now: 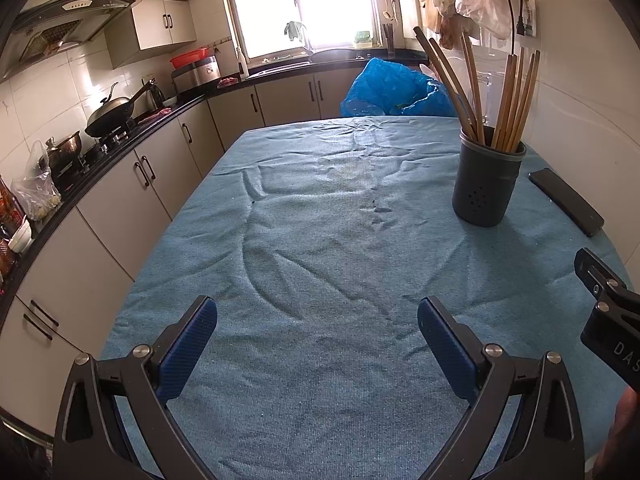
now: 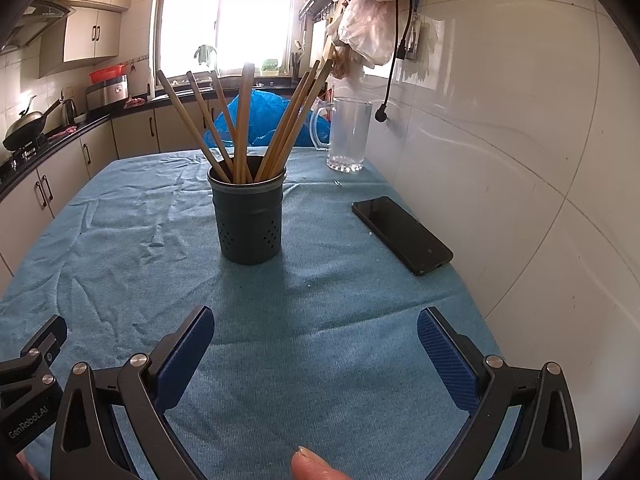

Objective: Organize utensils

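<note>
Both claws spread and empty: chopsticks (image 2: 244, 120) stand near-upright in the dark holder (image 2: 249, 216) on the worktop (image 2: 120, 240), dead ahead of right claw (image 2: 316, 344), far-right of left claw (image 1: 318, 336), so right's nearer.

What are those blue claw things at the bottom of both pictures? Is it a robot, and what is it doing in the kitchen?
No robot here. A person holds one grabbing tool in each hand, and each tool carries a camera looking out along its two blue fingers. One picture comes from the left tool, the other from the right tool. Both are open and hold nothing. In front of them is a table under a blue cloth. On it stand a dark holder full of wooden chopsticks, a black phone lying flat, and a clear glass pitcher near the wall.
</note>
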A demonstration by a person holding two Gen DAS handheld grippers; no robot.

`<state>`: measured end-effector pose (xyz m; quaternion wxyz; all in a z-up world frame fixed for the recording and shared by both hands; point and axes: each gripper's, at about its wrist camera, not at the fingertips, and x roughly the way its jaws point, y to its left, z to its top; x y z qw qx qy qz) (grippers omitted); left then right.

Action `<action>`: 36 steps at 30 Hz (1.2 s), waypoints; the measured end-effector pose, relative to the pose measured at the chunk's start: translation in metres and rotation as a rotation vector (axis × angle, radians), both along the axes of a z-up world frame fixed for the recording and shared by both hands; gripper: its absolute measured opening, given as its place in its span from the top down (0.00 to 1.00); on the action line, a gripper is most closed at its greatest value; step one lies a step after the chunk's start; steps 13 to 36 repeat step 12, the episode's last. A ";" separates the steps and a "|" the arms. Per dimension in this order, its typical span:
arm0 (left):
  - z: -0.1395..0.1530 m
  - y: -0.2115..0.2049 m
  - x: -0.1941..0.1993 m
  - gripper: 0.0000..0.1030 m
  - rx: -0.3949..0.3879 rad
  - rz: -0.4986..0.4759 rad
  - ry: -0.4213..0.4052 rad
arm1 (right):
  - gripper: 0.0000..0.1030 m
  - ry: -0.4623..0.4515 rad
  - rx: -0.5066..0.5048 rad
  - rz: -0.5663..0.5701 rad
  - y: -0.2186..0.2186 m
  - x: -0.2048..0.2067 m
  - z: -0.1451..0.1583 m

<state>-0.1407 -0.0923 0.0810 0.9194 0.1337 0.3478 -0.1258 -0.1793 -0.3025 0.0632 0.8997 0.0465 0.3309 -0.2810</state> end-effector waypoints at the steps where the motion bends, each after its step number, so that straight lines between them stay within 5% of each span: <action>1: 0.000 0.000 0.000 0.03 -0.001 -0.001 0.001 | 0.00 0.000 0.000 0.001 0.000 0.000 0.000; 36: 0.003 0.011 0.009 0.03 0.004 0.048 -0.013 | 0.00 0.020 0.023 -0.001 -0.006 0.003 -0.006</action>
